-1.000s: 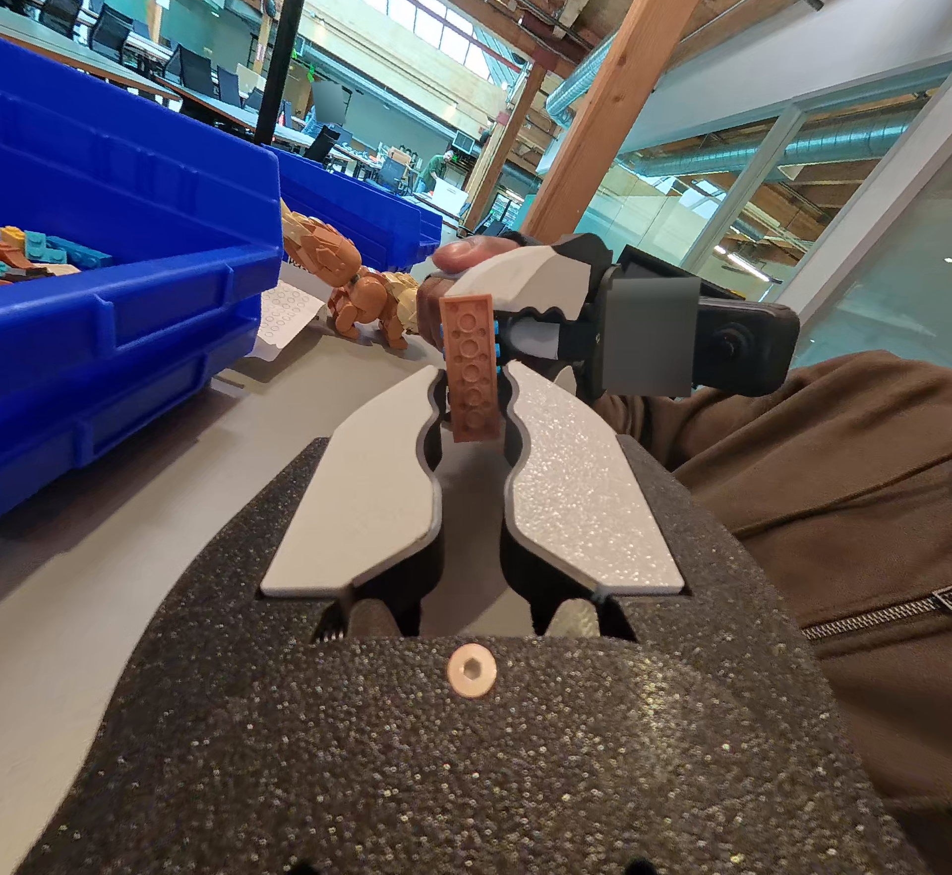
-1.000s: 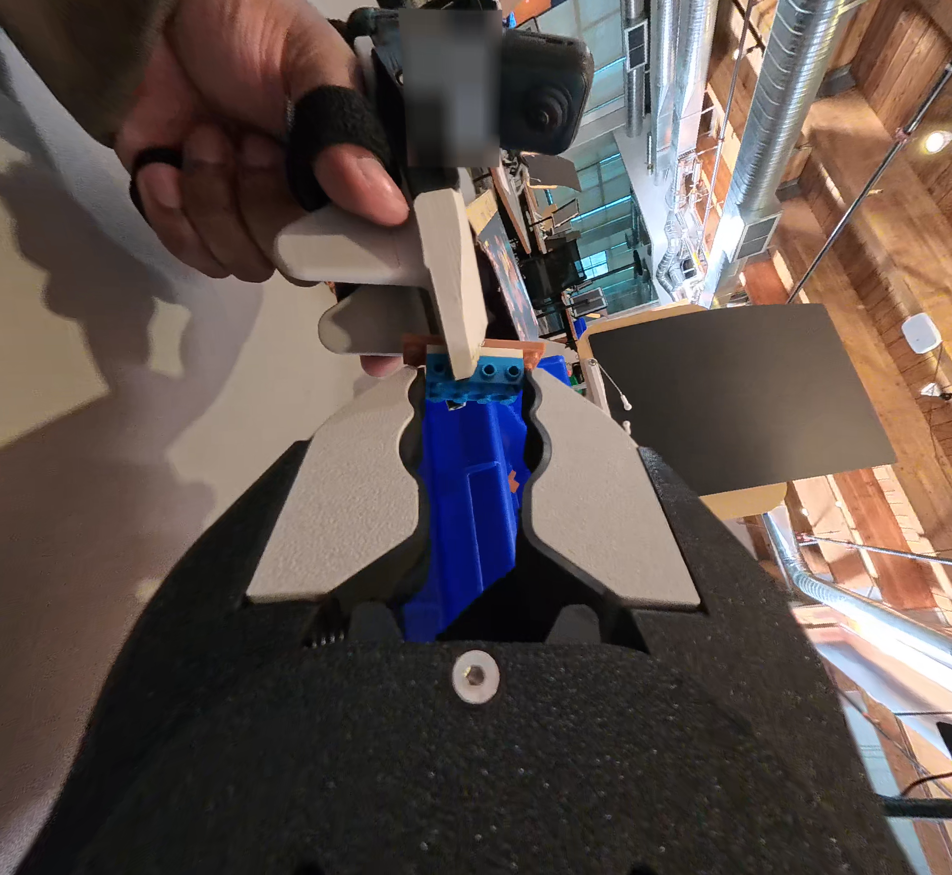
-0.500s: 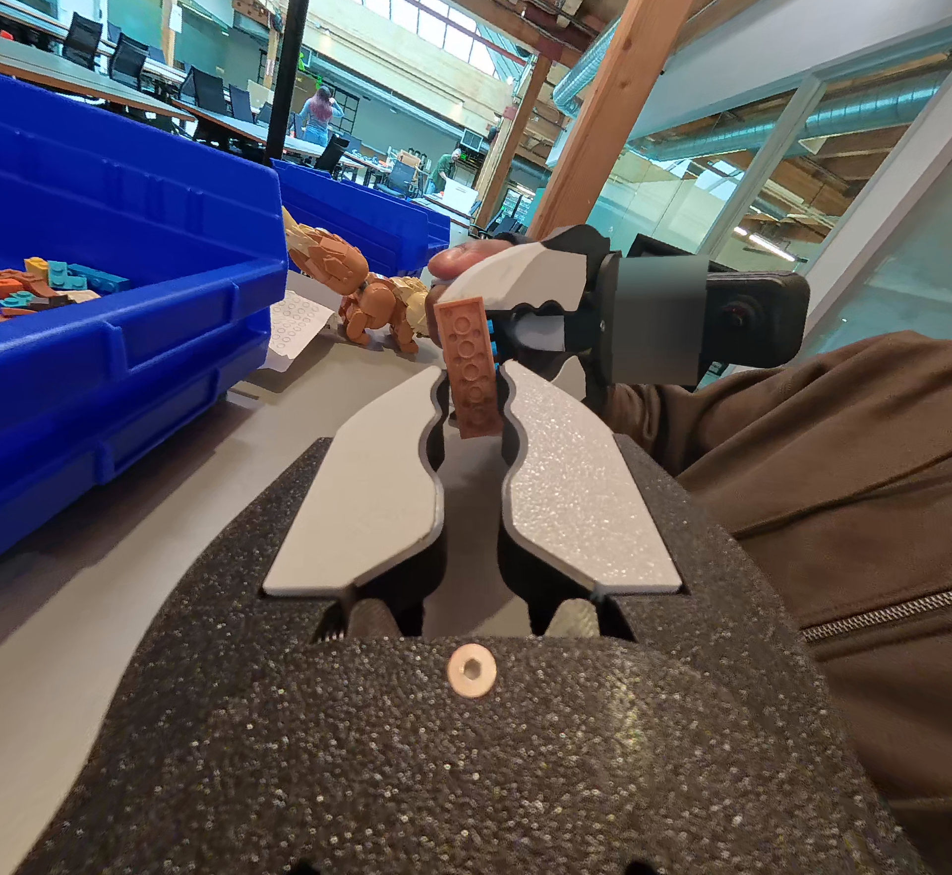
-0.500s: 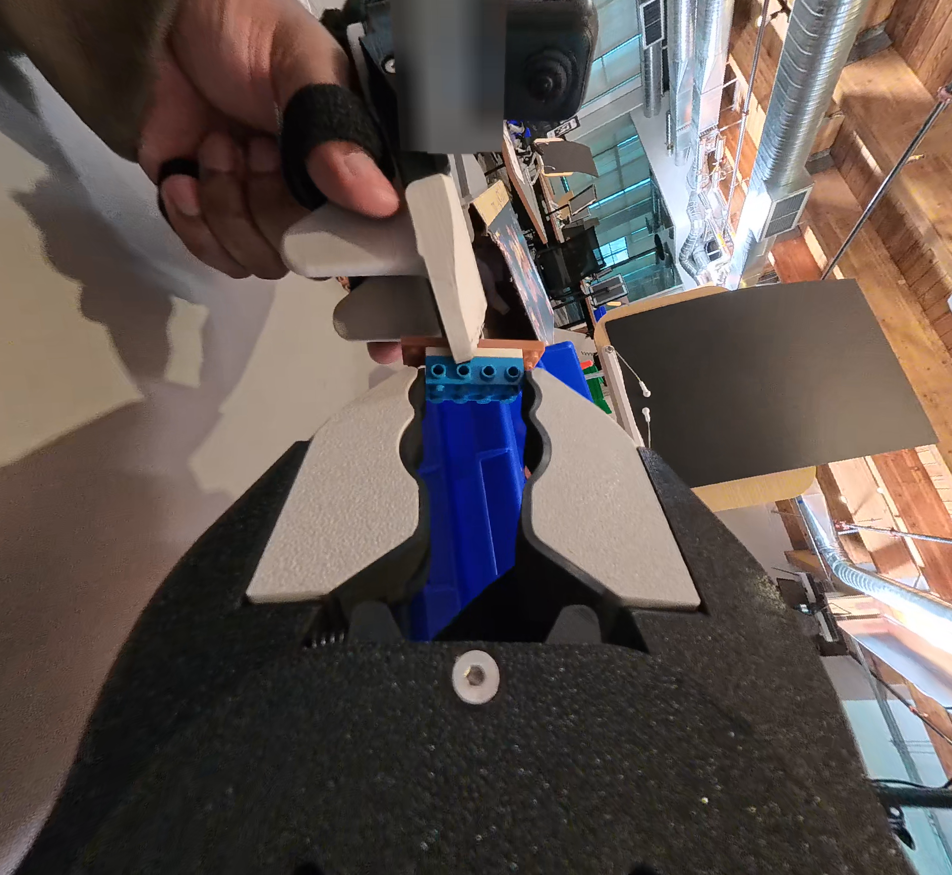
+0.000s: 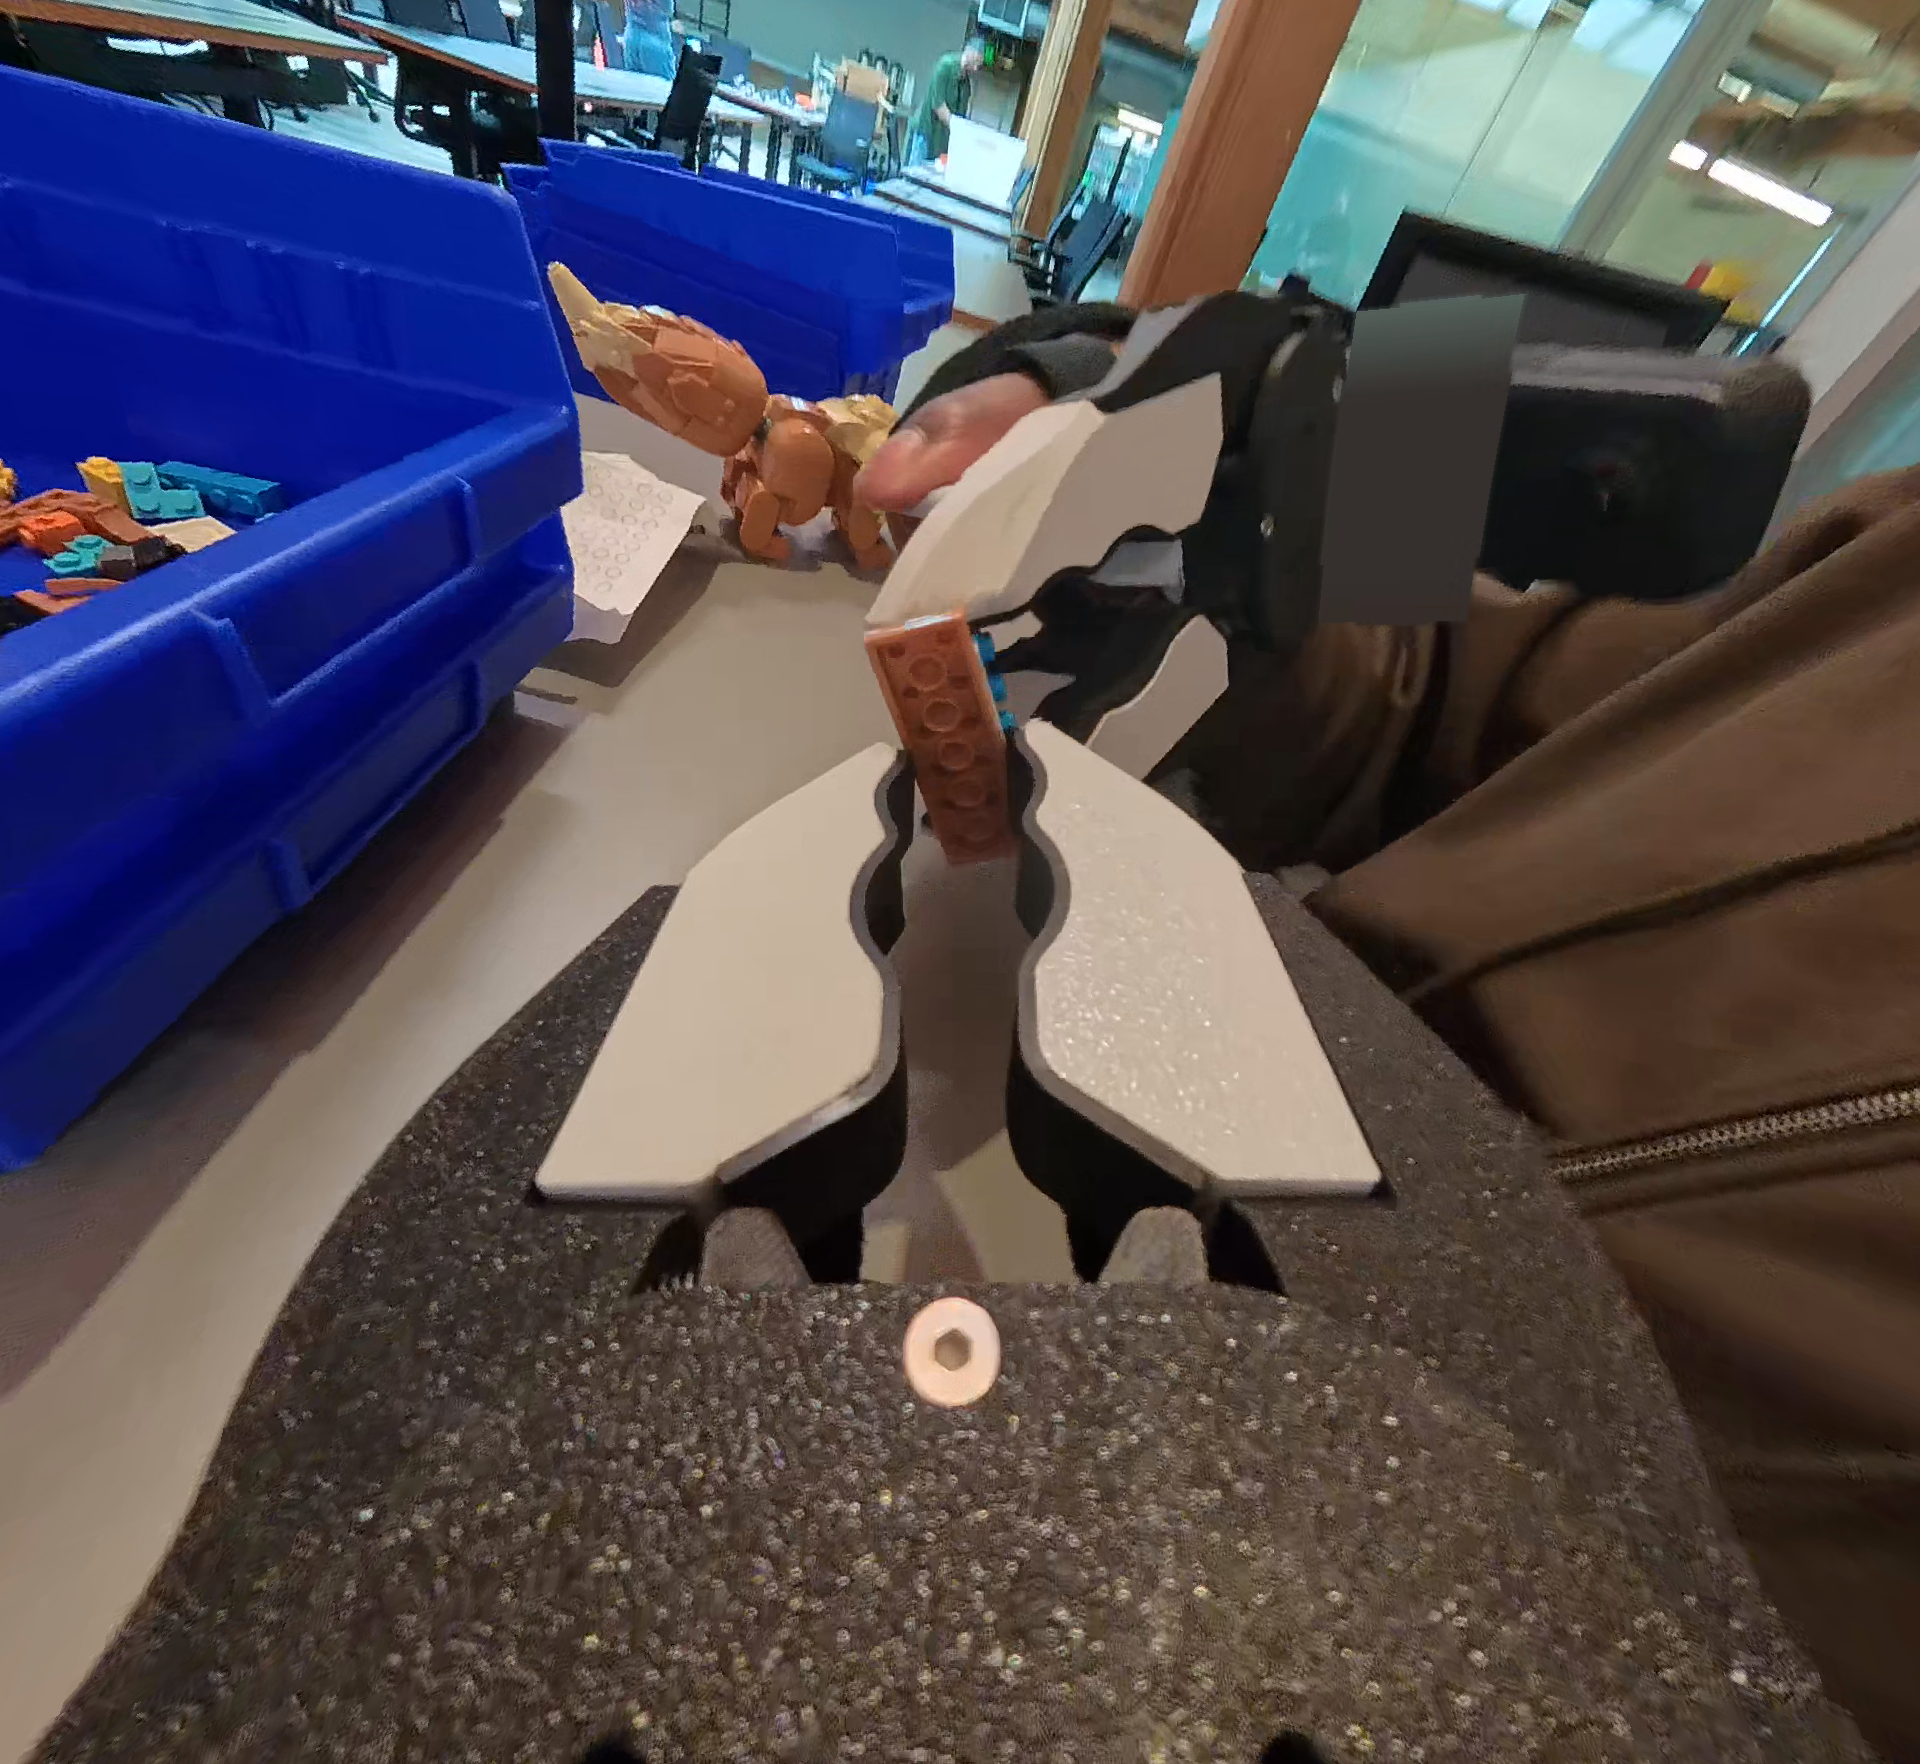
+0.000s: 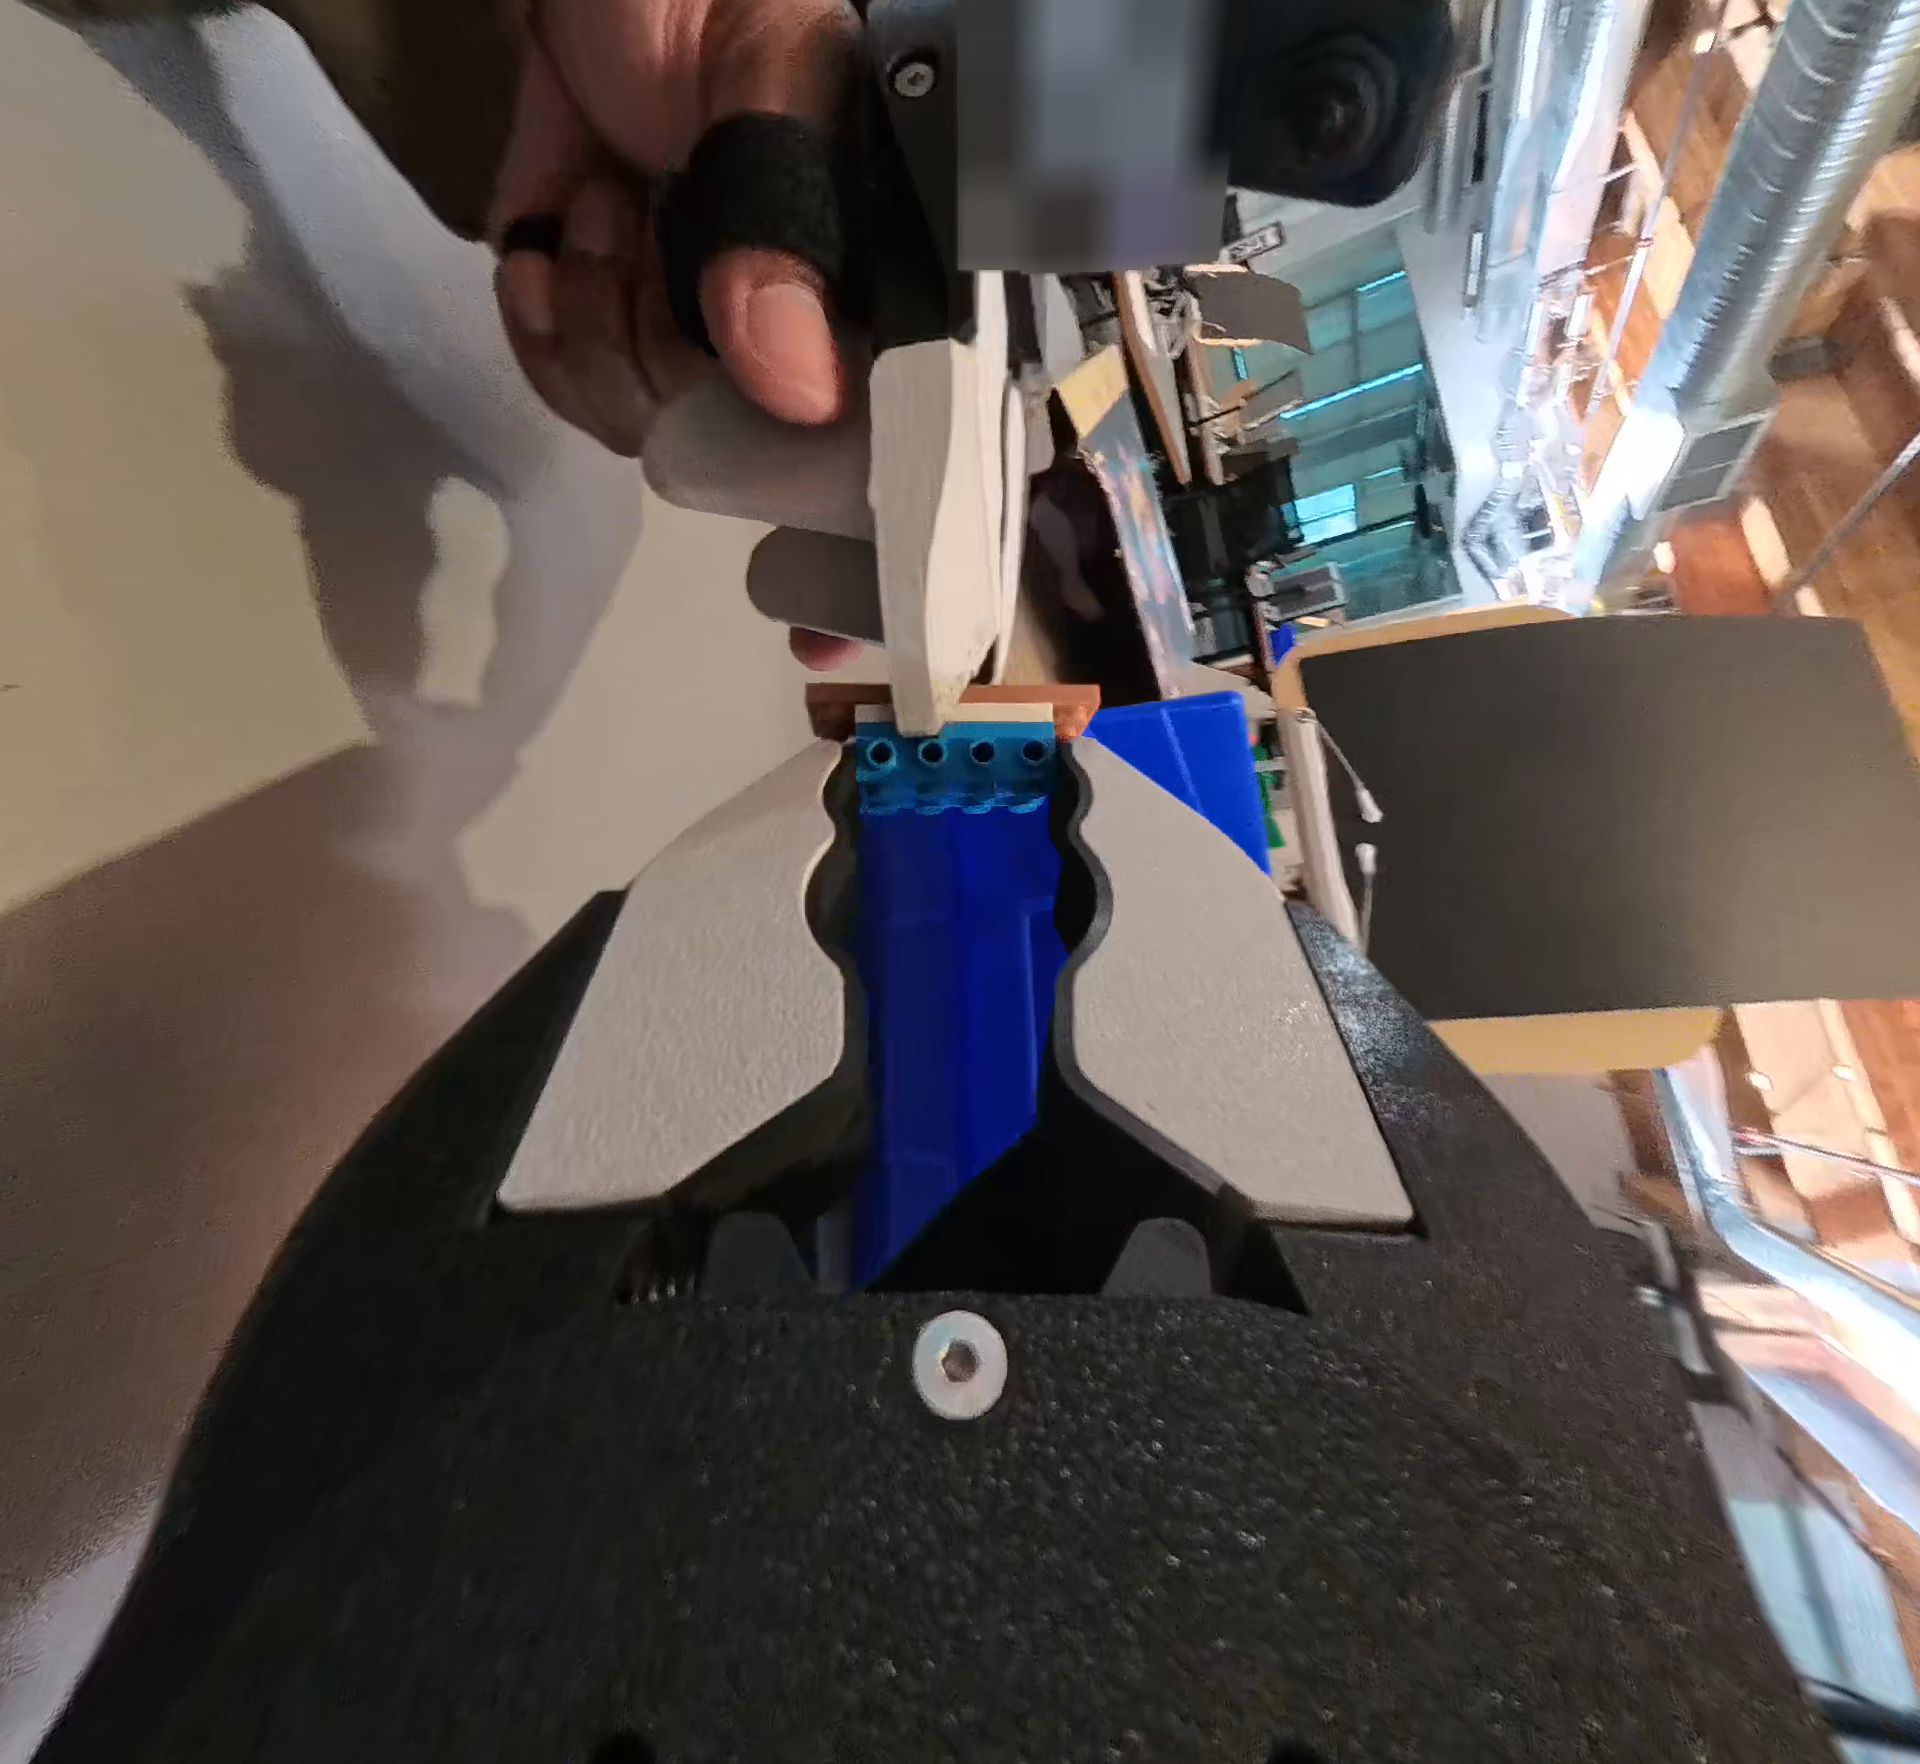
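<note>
- Brown plate brick (image 5: pixel 948 738): a long studded plate, clamped upright and slightly tilted between the tips of my left hand-held gripper (image 5: pixel 956 779), above the counter (image 5: pixel 343 1018).
- Teal brick (image 6: pixel 954 764): a row of four holes faces the right wrist view; my right hand-held gripper (image 6: pixel 954 774) is closed on it at the tips. A thin cream layer and the brown plate sit against its far side.
- The two pieces meet; whether they are fully seated I cannot tell.
- My judgement: keep both grips firm, faces parallel, push straight along the stud axis and avoid twisting.
- The left gripper's white finger (image 6: pixel 925 561) touches the stack from above in the right wrist view.
- Blue bin (image 5: pixel 260 571) on the left holds loose bricks (image 5: pixel 114 519); a brown brick-built animal (image 5: pixel 748 447) stands beyond it beside a printed sheet (image 5: pixel 623 540).
</note>
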